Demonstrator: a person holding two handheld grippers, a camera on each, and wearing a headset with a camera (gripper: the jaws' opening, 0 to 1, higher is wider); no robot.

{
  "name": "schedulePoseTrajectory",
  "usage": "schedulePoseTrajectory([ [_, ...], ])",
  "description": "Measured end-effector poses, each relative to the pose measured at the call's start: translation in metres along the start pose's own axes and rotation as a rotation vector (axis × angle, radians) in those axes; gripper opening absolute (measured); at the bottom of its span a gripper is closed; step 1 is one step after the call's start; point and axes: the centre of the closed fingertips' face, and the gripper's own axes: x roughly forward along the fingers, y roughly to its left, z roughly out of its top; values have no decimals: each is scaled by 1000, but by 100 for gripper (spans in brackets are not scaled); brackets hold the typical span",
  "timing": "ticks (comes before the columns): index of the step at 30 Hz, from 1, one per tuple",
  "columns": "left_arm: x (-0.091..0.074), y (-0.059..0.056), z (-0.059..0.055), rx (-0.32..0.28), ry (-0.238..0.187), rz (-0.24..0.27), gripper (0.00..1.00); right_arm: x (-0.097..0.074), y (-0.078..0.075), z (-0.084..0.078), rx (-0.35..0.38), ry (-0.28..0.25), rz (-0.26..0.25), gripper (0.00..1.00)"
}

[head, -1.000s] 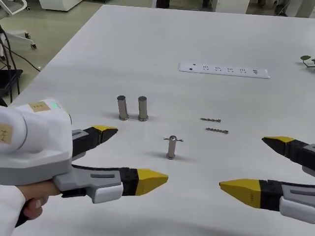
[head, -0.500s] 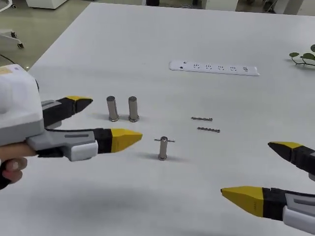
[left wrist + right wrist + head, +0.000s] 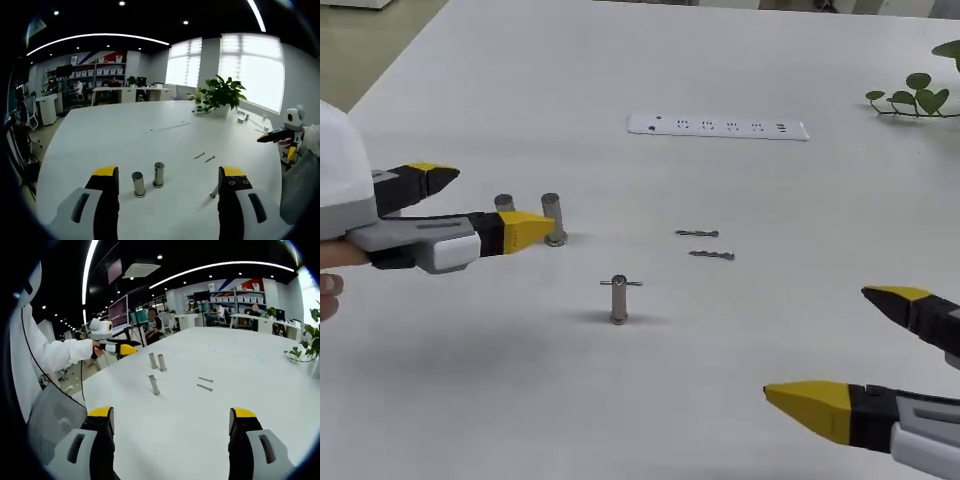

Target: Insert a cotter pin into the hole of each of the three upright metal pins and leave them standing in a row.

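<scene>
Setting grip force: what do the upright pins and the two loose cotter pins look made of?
Upright pins: apparently polished steel or a similar metal, judging by the silvery-grey sheen and the bright highlights down their sides. Loose cotter pins: probably thin metal wire, greyer and duller, but too small to be sure.

Left gripper (image 3: 485,205) and right gripper (image 3: 880,350) hover, jaws spread wide.
</scene>
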Motion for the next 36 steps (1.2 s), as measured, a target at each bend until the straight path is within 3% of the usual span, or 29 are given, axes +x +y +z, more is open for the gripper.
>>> schedulePoseTrajectory([
  [8,14,14,-14,-13,40,15,75,-2,-6,-2,11,11,-21,94],
  [18,28,34,-28,-8,82,60,49,-4,-11,-4,26,22,-37,93],
  [22,32,43,-35,-18,97,109,46,-5,-13,-3,27,22,-48,93],
  [28,40,50,-40,-31,95,149,37,-6,-15,-5,36,28,-55,93],
  [36,50,57,-44,-48,96,153,27,-11,-21,-7,40,38,-76,92],
])
